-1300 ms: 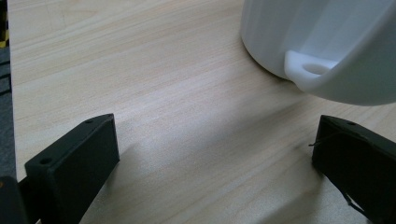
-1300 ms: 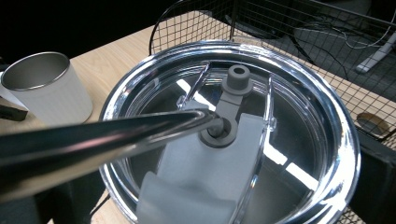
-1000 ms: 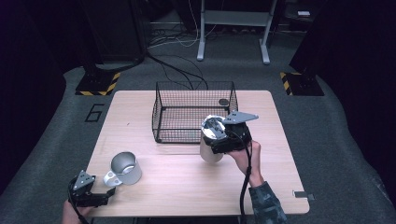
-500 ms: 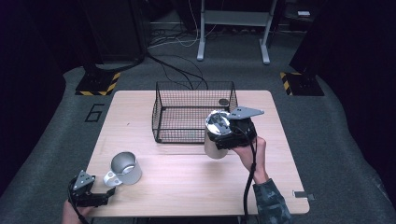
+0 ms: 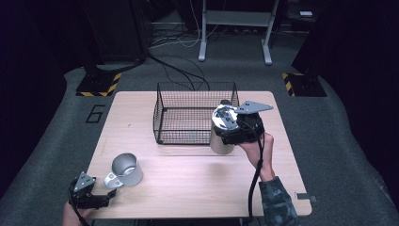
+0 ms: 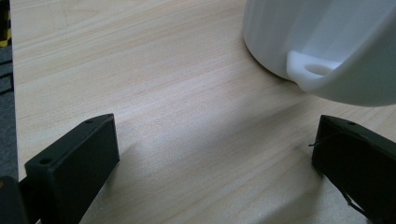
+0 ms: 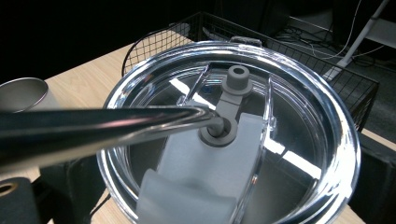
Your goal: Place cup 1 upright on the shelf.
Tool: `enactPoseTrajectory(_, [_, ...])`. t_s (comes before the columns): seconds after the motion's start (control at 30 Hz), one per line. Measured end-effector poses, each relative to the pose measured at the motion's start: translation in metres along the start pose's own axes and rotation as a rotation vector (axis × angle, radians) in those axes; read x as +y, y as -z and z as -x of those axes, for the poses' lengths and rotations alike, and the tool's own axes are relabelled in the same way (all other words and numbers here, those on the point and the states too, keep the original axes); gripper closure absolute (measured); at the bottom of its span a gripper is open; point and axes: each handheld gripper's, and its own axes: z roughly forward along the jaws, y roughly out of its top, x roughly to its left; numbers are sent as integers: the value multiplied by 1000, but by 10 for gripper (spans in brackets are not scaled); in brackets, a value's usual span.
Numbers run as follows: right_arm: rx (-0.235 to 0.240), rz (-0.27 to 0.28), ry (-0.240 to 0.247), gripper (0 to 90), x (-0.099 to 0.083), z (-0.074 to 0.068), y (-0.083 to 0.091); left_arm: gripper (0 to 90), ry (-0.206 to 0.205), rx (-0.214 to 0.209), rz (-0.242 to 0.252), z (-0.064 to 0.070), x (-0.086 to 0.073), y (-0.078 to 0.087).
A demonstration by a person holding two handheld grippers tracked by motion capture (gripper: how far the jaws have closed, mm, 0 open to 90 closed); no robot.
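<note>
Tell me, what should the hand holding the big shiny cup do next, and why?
Probably carry the tumbler a little farther over the wire basket. The right gripper holds it at the basket's near right corner, lifted and tilted, with its clear lid on.

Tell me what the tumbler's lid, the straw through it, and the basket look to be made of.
Lid: clear plastic, by its see-through glossy look, with a grey, maybe rubbery, slider. Straw: polished metal, likely steel, given its mirror sheen. Basket: thin black wire mesh, probably coated metal.
</note>
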Motion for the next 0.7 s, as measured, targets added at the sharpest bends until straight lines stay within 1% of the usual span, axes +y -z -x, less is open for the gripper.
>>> enactPoseTrajectory(0.13, [-9,1,-6,33,3,1,2,4,0,1,1,0,0,0])
enactPoseTrajectory(0.17, [-10,3,3,33,4,3,2,4,0,0,1,0,0,0])
enactPoseTrajectory(0.2, [-13,2,-5,33,5,3,2,4,0,0,0,0,0,0])
enactPoseTrajectory(0.27, [-16,5,2,33,6,5,2,4,0,0,0,0,0,0])
enactPoseTrajectory(0.33, [-20,1,-9,33,7,6,2,4,0,0,-1,0,0,0])
enactPoseTrajectory(0.4, [-20,0,-10,33,8,7,1,4,0,-1,-1,0,0,0])
enactPoseTrajectory(0.47, [-18,-4,4,33,9,8,1,4,1,0,0,0,0,0])
enactPoseTrajectory(0.53, [-19,-4,-7,33,11,8,0,4,2,0,0,0,0,0])
enactPoseTrajectory(0.57, [-20,-2,-2,33,12,9,0,4,1,0,-1,0,0,0])
enactPoseTrajectory(0.63, [-21,1,-8,33,13,10,-1,4,1,0,1,0,0,0])
enactPoseTrajectory(0.67, [-22,2,-1,33,14,11,-1,4,1,0,-1,0,0,0])
enactPoseTrajectory(0.7, [-27,-1,-8,33,15,12,-2,4,0,0,0,0,0,0])
